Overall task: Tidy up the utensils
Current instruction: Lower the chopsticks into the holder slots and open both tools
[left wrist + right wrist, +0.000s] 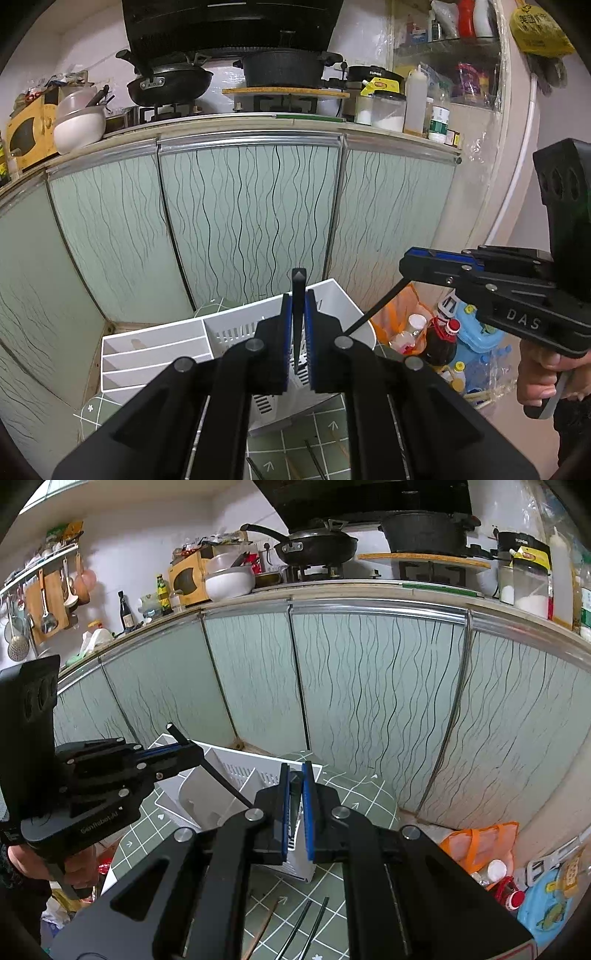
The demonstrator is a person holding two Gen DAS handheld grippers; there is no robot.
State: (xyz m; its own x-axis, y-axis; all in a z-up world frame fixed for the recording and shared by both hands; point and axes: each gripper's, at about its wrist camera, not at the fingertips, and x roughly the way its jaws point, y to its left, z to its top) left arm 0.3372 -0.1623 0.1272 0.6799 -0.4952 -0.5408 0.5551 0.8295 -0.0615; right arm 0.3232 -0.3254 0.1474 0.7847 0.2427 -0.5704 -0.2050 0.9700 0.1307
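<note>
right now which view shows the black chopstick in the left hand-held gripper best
The right wrist view: it sees the left hand-held gripper from the side, so the black chopstick shows nearly whole, slanting down over the white organizer. The left wrist view shows that chopstick only end-on, a foreshortened sliver between the pads.
</note>
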